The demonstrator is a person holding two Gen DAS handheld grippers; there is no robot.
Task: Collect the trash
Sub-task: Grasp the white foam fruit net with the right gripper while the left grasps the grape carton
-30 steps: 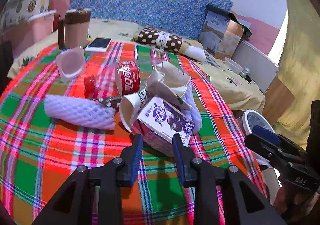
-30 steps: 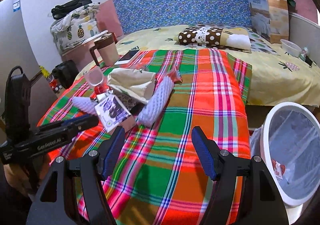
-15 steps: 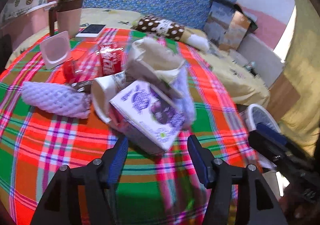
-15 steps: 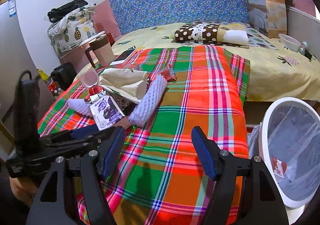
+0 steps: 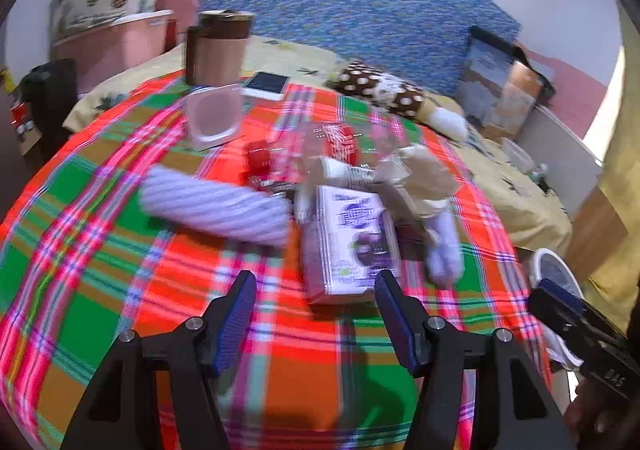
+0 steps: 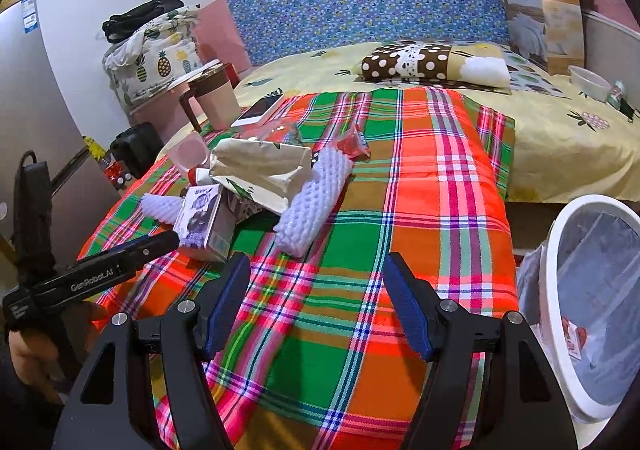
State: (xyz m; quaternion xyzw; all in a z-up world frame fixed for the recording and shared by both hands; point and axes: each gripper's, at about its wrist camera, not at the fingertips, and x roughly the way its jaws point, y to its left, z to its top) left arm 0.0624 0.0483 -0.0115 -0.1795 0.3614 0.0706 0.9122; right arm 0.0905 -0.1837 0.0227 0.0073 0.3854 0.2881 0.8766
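The left gripper (image 5: 314, 304) is spread wide and holds nothing, hovering low over a plaid cloth (image 5: 92, 314); the purple milk carton (image 5: 348, 242) lies just beyond its tips, nearer the right finger. To the carton's left lies a white foam net sleeve (image 5: 216, 206); behind it sit a red-capped bottle (image 5: 332, 142) and a crumpled paper bag (image 5: 416, 178). Farther right, the right gripper (image 6: 316, 298) is also spread and empty above bare cloth. At the far right stands a white trash bin (image 6: 560, 250), beside the bed edge.
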